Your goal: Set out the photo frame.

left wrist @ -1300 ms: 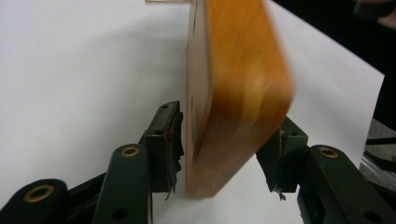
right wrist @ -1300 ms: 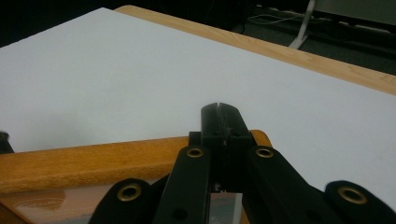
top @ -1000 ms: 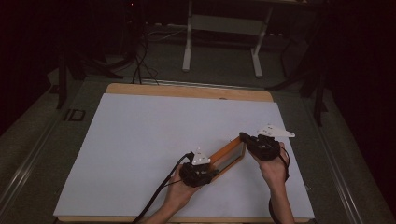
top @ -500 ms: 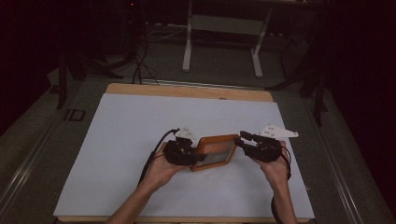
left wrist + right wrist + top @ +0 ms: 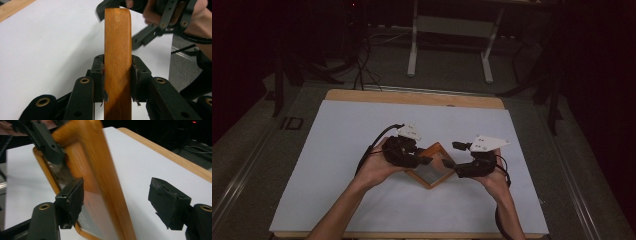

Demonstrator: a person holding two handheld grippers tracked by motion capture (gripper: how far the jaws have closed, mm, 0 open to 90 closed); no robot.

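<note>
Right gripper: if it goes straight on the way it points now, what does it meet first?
Most likely the wooden frame. It stands between the open jaws of the right gripper, nearer the left one, which have just been opening. Beyond it sits the left gripper, clamped on the frame's far edge. Depth is unclear.

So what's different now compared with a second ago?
The left tool, clamped on the wooden picture frame, has lifted it and swung it toward the table's middle. The right tool has just been opening and has let go; the frame's edge sits loose between its jaws. The white mat hasn't moved.
</note>
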